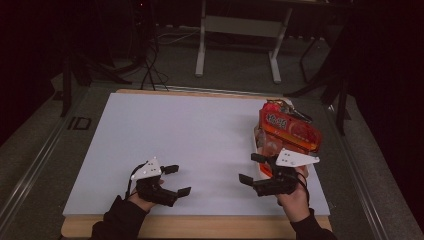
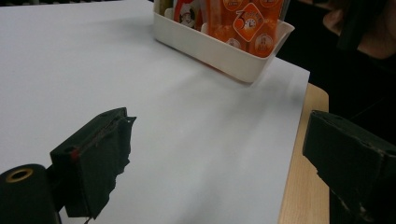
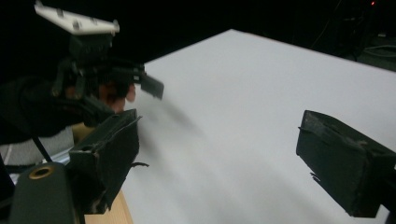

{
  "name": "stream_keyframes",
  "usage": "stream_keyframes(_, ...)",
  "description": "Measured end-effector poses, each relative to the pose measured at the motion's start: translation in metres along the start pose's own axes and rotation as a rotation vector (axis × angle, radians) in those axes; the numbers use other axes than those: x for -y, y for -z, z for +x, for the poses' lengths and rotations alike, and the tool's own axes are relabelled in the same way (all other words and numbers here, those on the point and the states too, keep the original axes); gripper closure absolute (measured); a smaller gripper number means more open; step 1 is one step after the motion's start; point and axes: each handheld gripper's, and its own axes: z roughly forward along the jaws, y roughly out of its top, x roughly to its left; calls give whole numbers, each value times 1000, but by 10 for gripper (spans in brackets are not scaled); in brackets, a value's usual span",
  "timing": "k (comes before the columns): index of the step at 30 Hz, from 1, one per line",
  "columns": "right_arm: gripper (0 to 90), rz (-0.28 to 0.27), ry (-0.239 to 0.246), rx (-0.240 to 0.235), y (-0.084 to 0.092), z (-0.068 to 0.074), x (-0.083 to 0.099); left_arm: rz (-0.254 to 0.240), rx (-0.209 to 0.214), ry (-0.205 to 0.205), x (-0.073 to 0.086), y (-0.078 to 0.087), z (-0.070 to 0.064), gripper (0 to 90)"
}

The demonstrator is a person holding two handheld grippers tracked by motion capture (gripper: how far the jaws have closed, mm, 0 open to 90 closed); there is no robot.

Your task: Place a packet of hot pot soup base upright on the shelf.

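A cream tray (image 2: pixel 219 51) stuffed with orange snack packets (image 1: pixel 289 129) stands at the right edge of the white board (image 1: pixel 190 145). My right gripper (image 1: pixel 250 168) sits just in front of the tray near the board's front, open, jaws pointing left with nothing between them. At the front left, my left gripper (image 1: pixel 178 180) is open too and points right, also holding nothing. In the left gripper view the packets (image 2: pixel 247 23) rise out of the tray beyond the wide-spread jaws (image 2: pixel 219 154). The right gripper view looks across the bare board between its jaws (image 3: pixel 224 158) to the left hand's grey plate (image 3: pixel 77 21).
The board lies on a wooden table whose edge (image 1: pixel 200 225) shows along the front. Beyond the table a white desk frame (image 1: pixel 201 50) and cables (image 1: pixel 150 65) stand on the dark floor. A wide stretch of bare board (image 1: pixel 190 125) lies between and beyond the two grippers.
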Motion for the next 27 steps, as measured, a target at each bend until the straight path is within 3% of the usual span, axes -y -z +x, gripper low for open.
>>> stream_keyframes(11,133,109,37,-19,-15,6,23,-1,-5,-4,1,1,0,83)
stream_keyframes(21,135,185,38,-12,-15,3,42,4,-4,-12,2,1,-1,83)
stream_keyframes(25,135,229,69,-5,-15,3,48,3,-3,-15,2,1,-2,83)
stream_keyframes(27,135,238,55,-6,-16,2,51,4,-2,-17,2,1,-3,83)
